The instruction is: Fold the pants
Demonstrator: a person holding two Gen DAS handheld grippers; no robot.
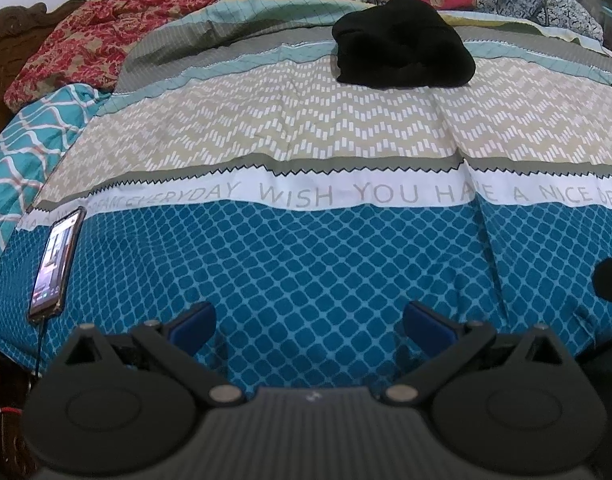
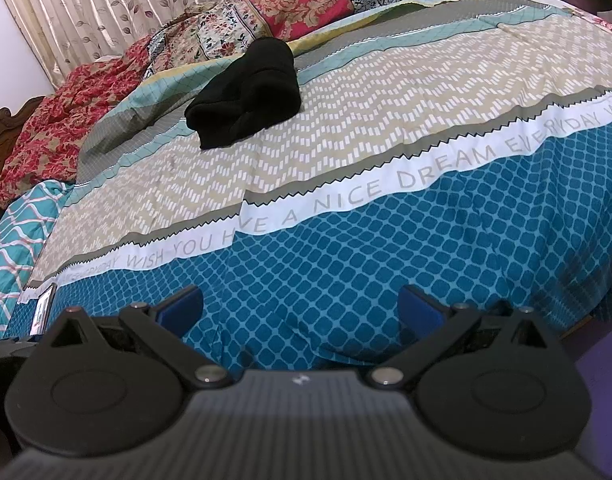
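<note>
Two grippers wait over the bed, nothing held.
The left gripper (image 1: 310,320) and right gripper (image 2: 301,304) have jaws wide apart; the black pants (image 1: 402,46) lie bunched far up on the bedspread (image 1: 306,140).

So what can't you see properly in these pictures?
- Black pants: bundled, so legs and waistband are hidden in both views.
- Phone: screen too small to read in the left view; mostly hidden behind the right gripper in the right view.
- Dark shape: cut off by the left view's right edge.
</note>
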